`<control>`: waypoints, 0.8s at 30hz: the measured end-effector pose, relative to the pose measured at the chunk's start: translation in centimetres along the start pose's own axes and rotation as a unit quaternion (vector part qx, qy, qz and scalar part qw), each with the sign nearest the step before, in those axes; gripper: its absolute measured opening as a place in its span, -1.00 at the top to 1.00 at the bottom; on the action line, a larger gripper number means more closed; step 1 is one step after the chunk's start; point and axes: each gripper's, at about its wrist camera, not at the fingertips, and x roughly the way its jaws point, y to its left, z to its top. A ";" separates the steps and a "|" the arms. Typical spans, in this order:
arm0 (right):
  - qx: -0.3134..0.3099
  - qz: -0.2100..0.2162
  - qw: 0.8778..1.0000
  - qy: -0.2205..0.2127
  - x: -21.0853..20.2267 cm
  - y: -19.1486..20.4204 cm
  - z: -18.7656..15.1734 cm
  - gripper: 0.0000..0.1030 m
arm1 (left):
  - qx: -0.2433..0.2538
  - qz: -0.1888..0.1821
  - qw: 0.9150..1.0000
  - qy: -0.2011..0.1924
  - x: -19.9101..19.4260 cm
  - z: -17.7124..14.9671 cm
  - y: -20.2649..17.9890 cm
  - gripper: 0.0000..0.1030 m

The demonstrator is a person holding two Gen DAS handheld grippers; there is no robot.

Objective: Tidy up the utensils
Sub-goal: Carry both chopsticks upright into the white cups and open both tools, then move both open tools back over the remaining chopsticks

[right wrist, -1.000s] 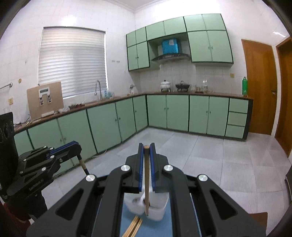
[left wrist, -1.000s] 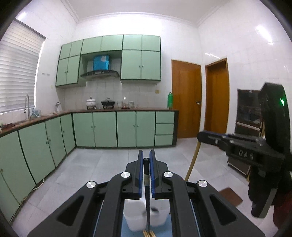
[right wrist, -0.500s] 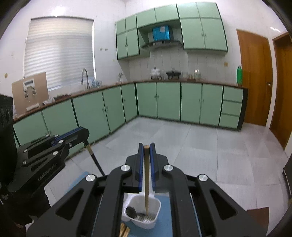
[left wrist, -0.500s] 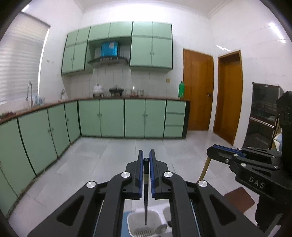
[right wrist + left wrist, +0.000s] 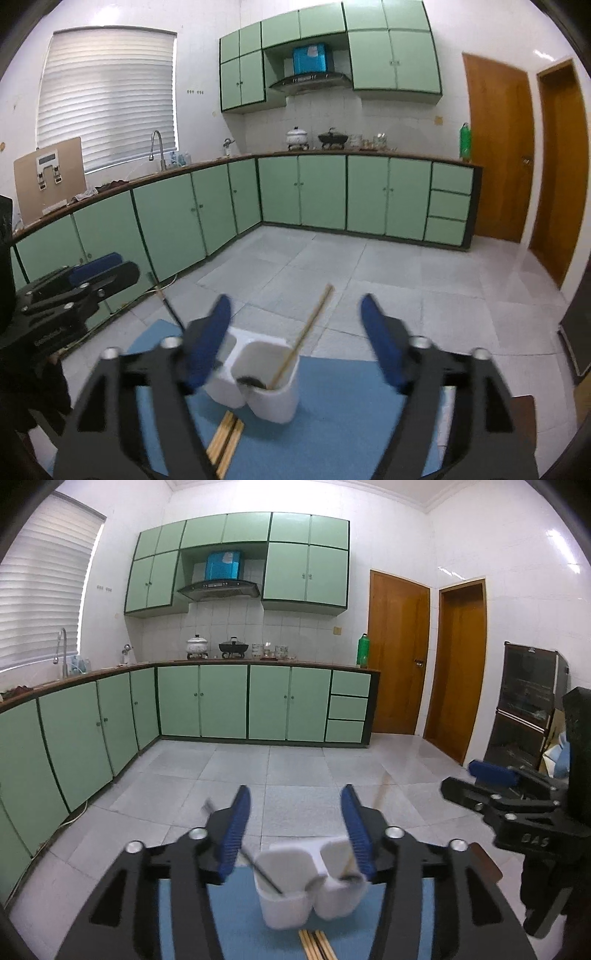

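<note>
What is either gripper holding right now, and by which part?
Nothing. The left gripper and right gripper are both open. The dark chopstick and the wooden chopstick lean in the white holder.

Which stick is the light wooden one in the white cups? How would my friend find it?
Look at the blue mat near the bottom, where a white two-cup holder stands. The wooden chopstick leans out of the right cup, tilting up to the right. It is pale; the stick in the other cup is dark, and the other wooden sticks lie flat.
</note>
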 end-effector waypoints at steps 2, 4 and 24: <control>0.002 0.001 1.000 0.002 -1.6 0.3 -1.5 -0.73 | 0.000 0.001 1.000 0.009 -1.6 -1.5 -0.4 -0.16; 0.012 0.007 1.000 0.008 -3.0 0.8 -3.4 -0.77 | -0.003 0.003 1.000 0.021 -2.8 -3.1 -0.7 -0.26; 0.031 0.005 0.983 0.184 -4.8 6.7 -21.3 -0.86 | -0.052 0.044 0.975 0.211 -6.7 -22.0 -1.2 -0.31</control>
